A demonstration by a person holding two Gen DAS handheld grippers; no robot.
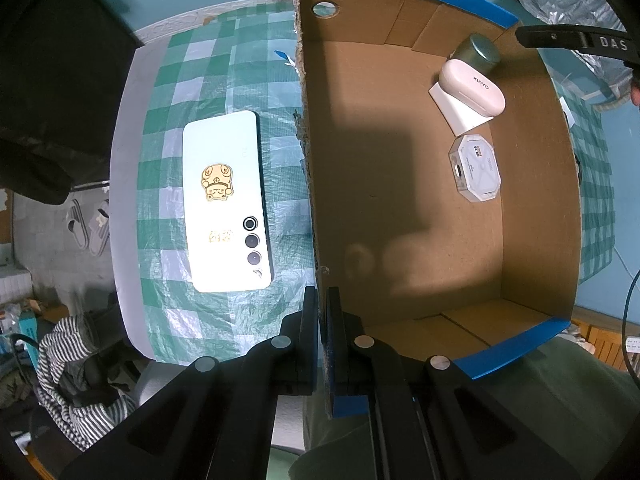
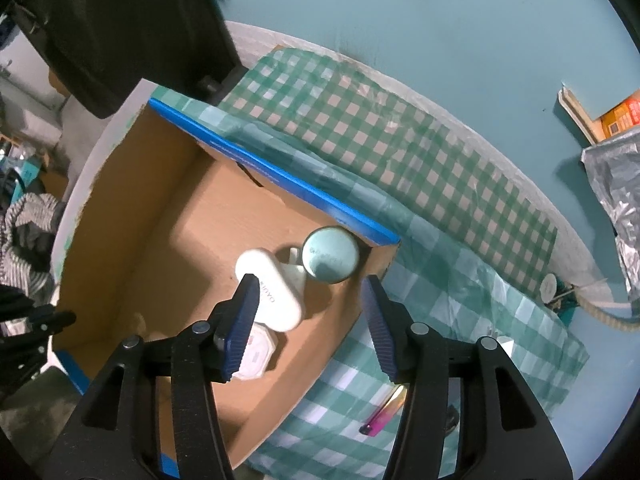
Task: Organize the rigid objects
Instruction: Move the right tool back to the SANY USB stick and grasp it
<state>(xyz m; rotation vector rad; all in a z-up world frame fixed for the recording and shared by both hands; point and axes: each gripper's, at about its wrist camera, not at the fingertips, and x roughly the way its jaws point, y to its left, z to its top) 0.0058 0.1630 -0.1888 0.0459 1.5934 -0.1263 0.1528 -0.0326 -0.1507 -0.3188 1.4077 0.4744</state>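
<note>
table point(image 1: 152, 92) carries a green check cloth, with an open cardboard box point(image 1: 400, 184) standing on it. left gripper point(image 1: 323, 300) has its jaws closed narrow on the box's near-left wall, judged to be steadying it. right gripper point(image 2: 310, 320) hangs over the box's right end with fingers spread wide and nothing between them. inside the box, gathered at the far-right corner: a round tin point(image 2: 330, 255), a pink case point(image 2: 270, 292) lying partly on a white card point(image 1: 460, 112), and an octagonal case point(image 1: 476, 168) just beside them toward the near side. still outside the box: a white phone point(image 1: 226, 200) lying flat on the cloth, just beside the left wall, its long axis running parallel to that wall, camera end nearer the left gripper. a pink pen point(image 2: 382, 416) lies on the cloth outside the right wall, below the right gripper's right finger. judgement: four items packed, phone and pen outstanding. the phone lies ahead and to the left of the left fingers, so that hand is nearer but occupied; the right hand would have to cross the whole box. the pen is the closer pick for the free right hand.
</note>
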